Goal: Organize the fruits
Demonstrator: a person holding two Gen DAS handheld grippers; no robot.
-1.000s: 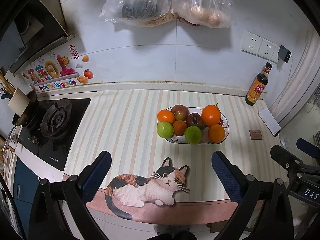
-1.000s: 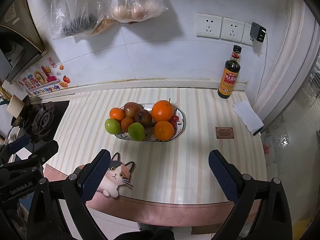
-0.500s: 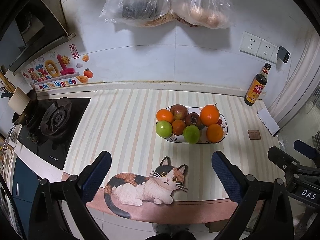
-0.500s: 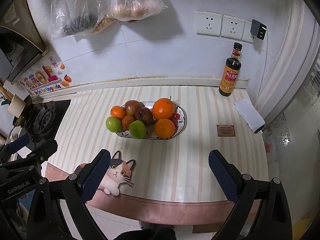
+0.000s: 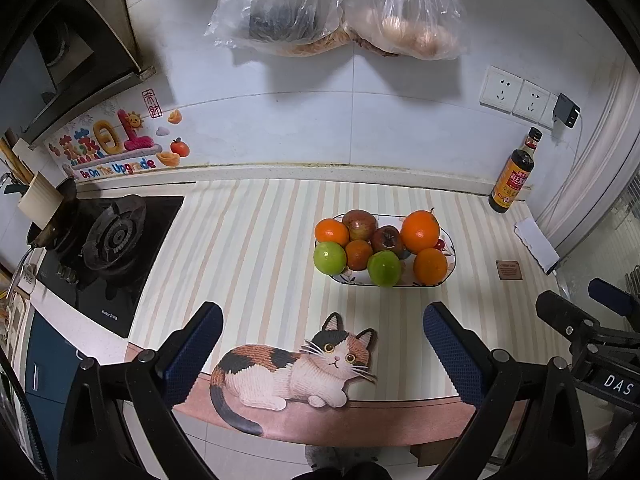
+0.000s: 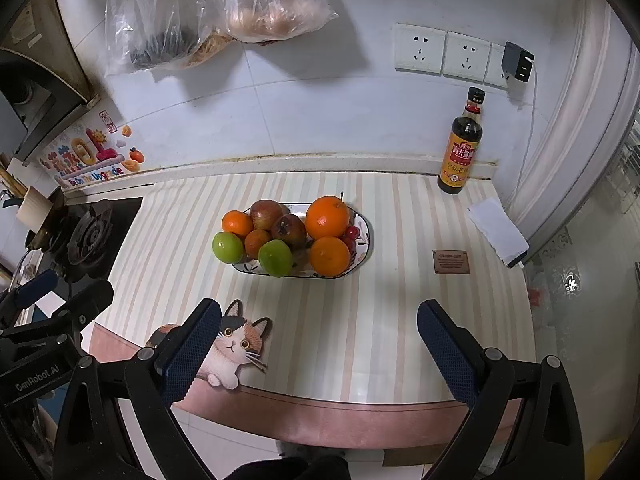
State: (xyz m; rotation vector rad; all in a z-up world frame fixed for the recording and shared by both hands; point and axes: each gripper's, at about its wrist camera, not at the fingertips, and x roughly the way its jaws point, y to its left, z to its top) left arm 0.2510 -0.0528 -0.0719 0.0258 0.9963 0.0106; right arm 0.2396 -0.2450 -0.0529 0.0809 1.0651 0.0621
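My left gripper point(image 5: 322, 346) and right gripper point(image 6: 318, 344) hover spread wide and empty above the counter's near edge; the fruit plate point(image 6: 365, 236) sits at twelve o'clock, well apart.

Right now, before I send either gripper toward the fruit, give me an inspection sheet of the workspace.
Surface: striped counter mat with a cat picture at its near edge.
Job's things: oval fruit plate mid-counter, piled with four oranges, two green fruits, two dark reddish fruits and small red ones.
Clutter: sauce bottle upright by the wall; white folded paper; small brown card.
Grippers: left gripper and right gripper both open, empty, over the near counter edge, short of the plate.
Cables: charger in the wall socket, white cord hanging down.
Surroundings: gas hob at left; two plastic bags hanging on the tiled wall.
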